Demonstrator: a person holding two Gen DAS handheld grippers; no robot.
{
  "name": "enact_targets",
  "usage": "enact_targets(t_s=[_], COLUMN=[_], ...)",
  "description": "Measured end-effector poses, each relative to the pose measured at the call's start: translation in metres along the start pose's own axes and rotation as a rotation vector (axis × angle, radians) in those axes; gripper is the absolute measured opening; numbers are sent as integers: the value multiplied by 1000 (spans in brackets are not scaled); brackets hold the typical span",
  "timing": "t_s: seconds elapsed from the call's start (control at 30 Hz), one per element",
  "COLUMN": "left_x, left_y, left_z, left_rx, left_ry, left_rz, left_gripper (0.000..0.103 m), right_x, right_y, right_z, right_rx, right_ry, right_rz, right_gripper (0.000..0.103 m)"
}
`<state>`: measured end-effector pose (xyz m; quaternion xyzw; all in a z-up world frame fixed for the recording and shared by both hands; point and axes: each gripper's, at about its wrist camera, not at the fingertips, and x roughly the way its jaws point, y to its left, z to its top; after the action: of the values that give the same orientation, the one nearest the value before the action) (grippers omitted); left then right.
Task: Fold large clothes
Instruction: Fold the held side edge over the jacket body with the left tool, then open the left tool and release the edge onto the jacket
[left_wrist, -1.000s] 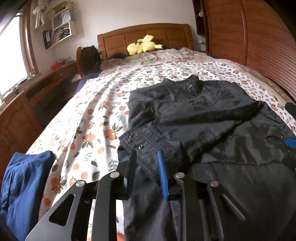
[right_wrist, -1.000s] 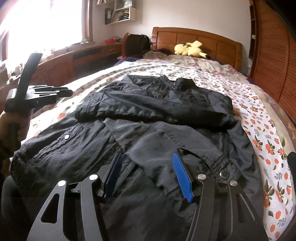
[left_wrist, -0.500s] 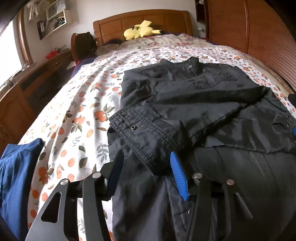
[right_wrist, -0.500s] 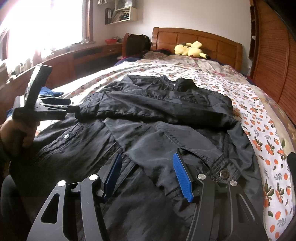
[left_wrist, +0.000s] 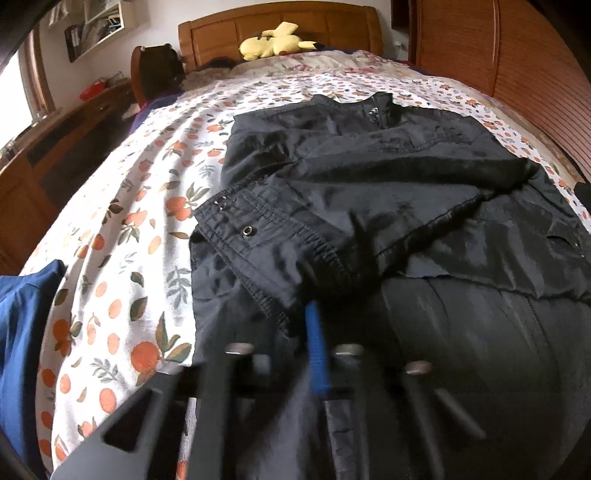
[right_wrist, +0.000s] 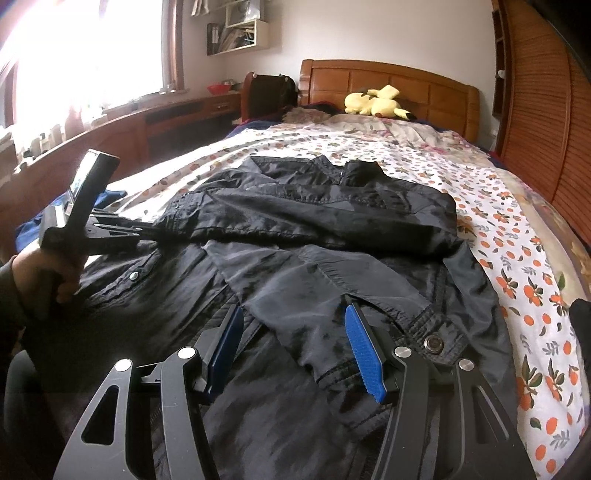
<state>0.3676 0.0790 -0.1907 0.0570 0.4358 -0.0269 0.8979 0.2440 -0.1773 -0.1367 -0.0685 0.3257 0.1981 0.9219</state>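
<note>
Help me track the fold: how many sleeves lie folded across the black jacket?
2. The upper sleeve lies across the chest, cuff at the left; the lower sleeve lies below it, cuff beside the right hand-held gripper.

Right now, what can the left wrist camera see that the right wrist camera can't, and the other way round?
Only the left wrist camera shows the left tool's blue pad up close, closed on the black jacket's cuff; its jaws have just been closing. Only the right wrist camera shows the right tool with its jaws open over the jacket, the hand holding the left tool, and the bright window. Both show the jacket on the flowery bedsheet, the yellow plush toy and the wooden headboard.
</note>
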Motion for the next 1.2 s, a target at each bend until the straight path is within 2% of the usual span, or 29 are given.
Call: enact_targets(t_s=[0.2,0.4,0.63,0.87,1.0,1.1,1.17,1.2], left_x=[-50,-105,-138,-136,-133,-135,-138,-140], left_y=[-23,-51,-80,-92,-91,-87,-84,-82], left_z=[-10,-30,-56,-77,-85,-90,-93,-96], left_rx=[41,47,35,52,40,29,23,18], left_ry=[-103,-194,-227,-213,-208,-215,-226,-234], left_rz=[-20,-87,-156,-132,-126,-111,-99,-90], left_gripper=[7,7,6,6,13,22,41,47], right_x=[-4,-8,-11,-12,-12,-11,-10,-9], right_y=[-3,-5,-12,-14,-14,-14,-12,-10], right_z=[0,1,-1,-3,-3,-2,-2,-2], right_rx=[4,12,26,30,29,28,25,21], right_ry=[-8,-16,-20,-22,-22,-20,-19,-17], right_rz=[0,-4,-13,-15,-14,-12,-7,-5], right_gripper=[55,55,55,55,55,55,55,55])
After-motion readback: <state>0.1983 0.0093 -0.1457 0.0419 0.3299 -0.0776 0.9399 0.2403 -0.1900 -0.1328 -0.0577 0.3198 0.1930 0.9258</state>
